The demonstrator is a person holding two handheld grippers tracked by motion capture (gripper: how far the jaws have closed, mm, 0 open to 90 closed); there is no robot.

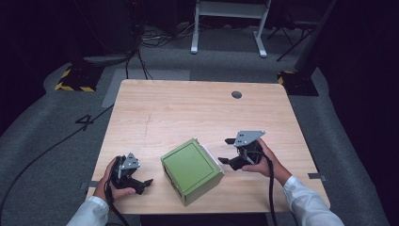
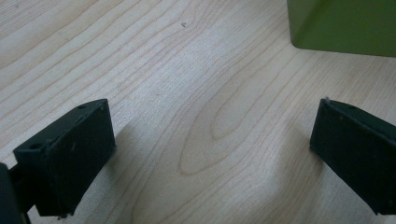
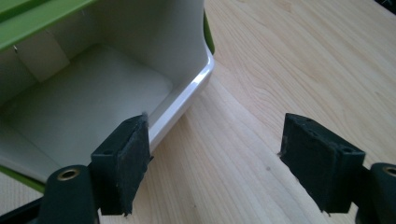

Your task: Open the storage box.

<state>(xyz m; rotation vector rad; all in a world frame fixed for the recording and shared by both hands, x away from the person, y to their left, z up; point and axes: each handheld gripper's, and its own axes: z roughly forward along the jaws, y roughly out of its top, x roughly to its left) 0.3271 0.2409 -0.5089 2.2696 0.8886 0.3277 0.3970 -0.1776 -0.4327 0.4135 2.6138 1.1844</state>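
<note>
Box [image 1: 192,170] on its side near the worktop's [image 1: 188,108] front edge, between both tongs.
Right tongs [image 1: 229,151], spread, face its open mouth and are nearer; left tongs [image 1: 143,182] spread, empty.

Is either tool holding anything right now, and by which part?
Nothing held. Left tool and right tool are both open, flanking the green box.

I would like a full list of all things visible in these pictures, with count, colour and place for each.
table: one, light wood, centre of the high view
box: one, green outside, white inside, lying on its side near the table's front edge, open end toward the right gripper
round hole: one, grey, far right part of the table
left gripper: one, black, open, left of the box
right gripper: one, black, open, right of the box
hands: two, white sleeves
</note>
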